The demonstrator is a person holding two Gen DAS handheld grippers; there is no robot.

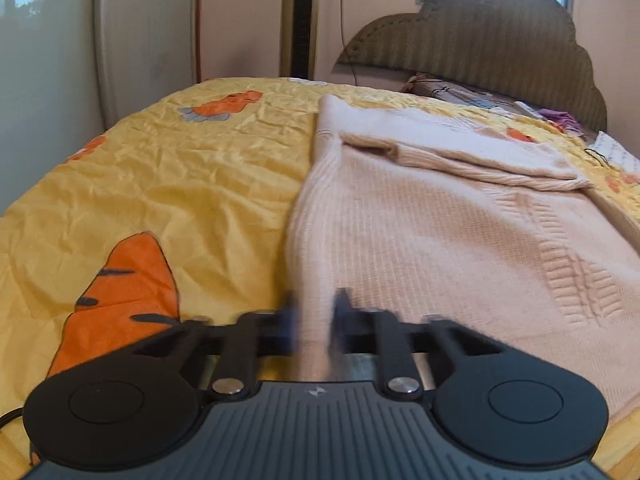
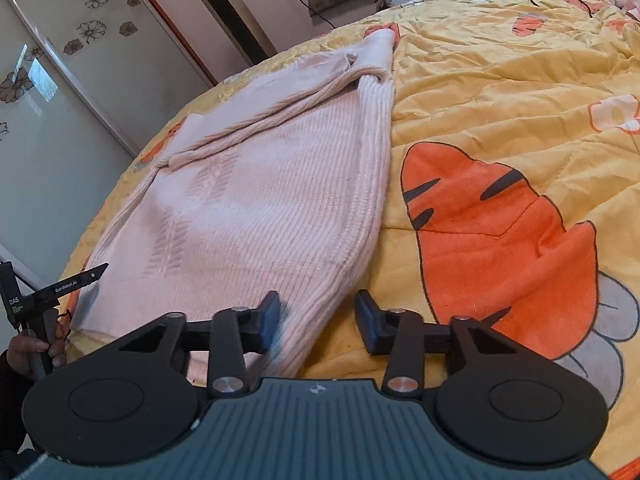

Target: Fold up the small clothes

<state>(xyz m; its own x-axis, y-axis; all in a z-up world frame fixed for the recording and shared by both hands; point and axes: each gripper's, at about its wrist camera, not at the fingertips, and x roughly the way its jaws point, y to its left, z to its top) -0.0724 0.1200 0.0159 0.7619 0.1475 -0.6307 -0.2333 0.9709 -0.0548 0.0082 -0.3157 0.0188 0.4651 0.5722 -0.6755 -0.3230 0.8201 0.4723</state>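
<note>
A pale pink knitted sweater (image 1: 460, 216) lies flat on the yellow bedspread (image 1: 172, 176), its sleeves folded across the upper body. My left gripper (image 1: 314, 312) is at the sweater's near left hem corner, its fingers blurred and closed on a raised fold of the knit. In the right wrist view the sweater (image 2: 260, 208) spreads up and left. My right gripper (image 2: 318, 316) is open, straddling the sweater's near right edge at the hem. The left gripper (image 2: 94, 274) shows at the far left, held by a hand, at the other hem corner.
The bedspread has orange carrot prints (image 2: 500, 240). A grey headboard (image 1: 480, 40), pillows and small items (image 1: 552, 116) lie at the bed's far end. A tall tower fan (image 1: 300, 20) and wardrobe doors (image 2: 60, 80) stand beyond the bed's left edge.
</note>
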